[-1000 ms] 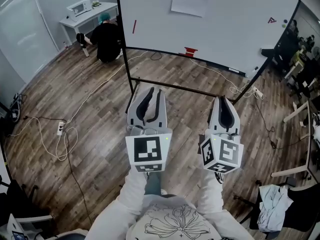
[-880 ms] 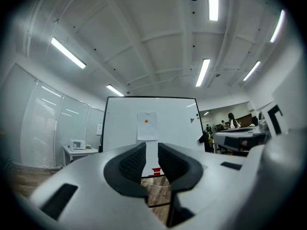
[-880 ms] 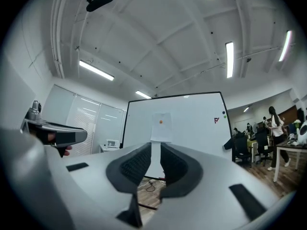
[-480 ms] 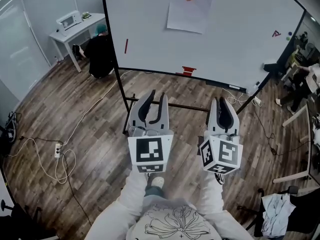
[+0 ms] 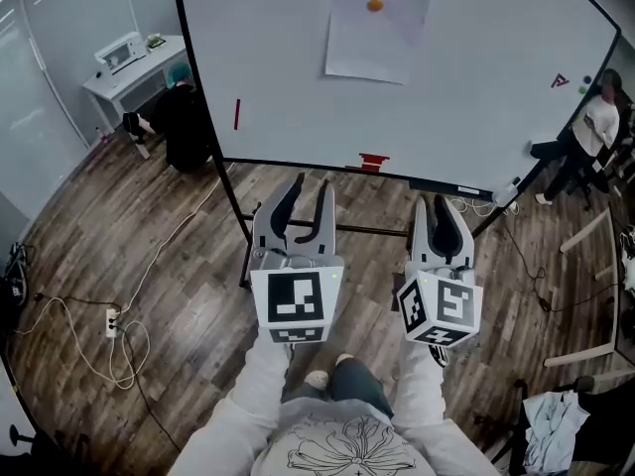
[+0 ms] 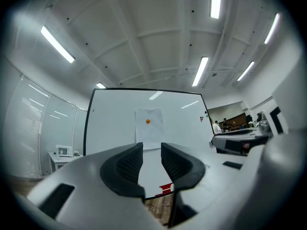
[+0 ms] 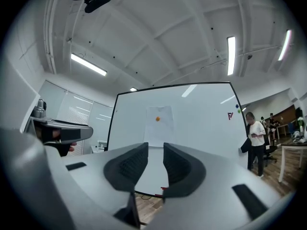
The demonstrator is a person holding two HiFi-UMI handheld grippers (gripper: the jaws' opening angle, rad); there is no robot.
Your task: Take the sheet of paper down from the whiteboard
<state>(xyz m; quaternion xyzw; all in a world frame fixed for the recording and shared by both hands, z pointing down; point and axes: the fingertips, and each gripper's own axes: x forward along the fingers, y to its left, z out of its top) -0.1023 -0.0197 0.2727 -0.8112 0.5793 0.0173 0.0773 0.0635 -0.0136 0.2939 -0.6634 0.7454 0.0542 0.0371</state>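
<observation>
Left hand-held gripper [image 5: 305, 188]: jaws part-way spread, nothing between them, and they have just been opening; it is held about level and aimed at the whiteboard [image 5: 496, 77].
Right hand-held gripper [image 5: 444, 206]: side by side with the left one, jaws likewise parted and empty, also just opening.
Sheet of paper [image 5: 372, 38]: still up on the whiteboard, ahead of and above both hand-held grippers, well apart from their tips; from each hand-held gripper it lines up with the gap between the jaws.
Orange magnet [image 5: 374, 5]: on the sheet, near its top edge.
Red item [image 5: 373, 161]: at the whiteboard's lower edge, ahead, between the two hand-held grippers.
Crouching person [image 5: 184, 117]: far off to the left of the left hand-held gripper, beside a white bench [image 5: 111, 79].
Standing person [image 5: 598, 122]: beyond the right hand-held gripper, past the whiteboard's right edge.
</observation>
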